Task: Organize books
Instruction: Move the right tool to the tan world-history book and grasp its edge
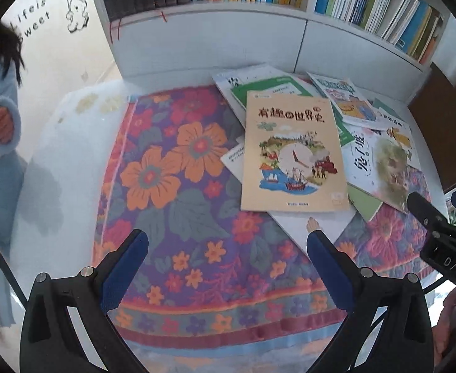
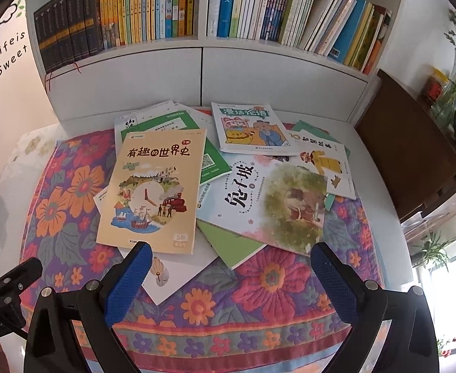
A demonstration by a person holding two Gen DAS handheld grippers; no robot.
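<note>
Two grippers, both mine, hang over a scattered heap of books on a floral quilt [image 1: 178,205]. From my left wrist, the left gripper [image 1: 228,267] stands with its jaws spread wide and nothing between them; below them is only quilt. The beige world-history book [image 1: 291,152] lies ahead and to the right of these jaws, face up, its long axis running away from me toward the bookshelf [image 1: 215,15], its near short edge just beyond my right fingertip. The right gripper [image 1: 436,214] pokes in at the far right edge, close to the rabbit-hill book [image 1: 380,161]. From my right wrist, the right gripper [image 2: 231,267] is likewise spread and empty. Here the beige world-history book [image 2: 153,186] sits ahead and left, its near edge just past my left fingertip, while the rabbit-hill book [image 2: 268,199] lies ahead between the jaws, tilted, its near corner beside my right fingertip. A white sheet [image 2: 178,273] and a green book [image 2: 231,242] stick out beneath them. I judge the beige book, lying topmost, the likeliest first pick, and the right gripper is nearer the heap.
</note>
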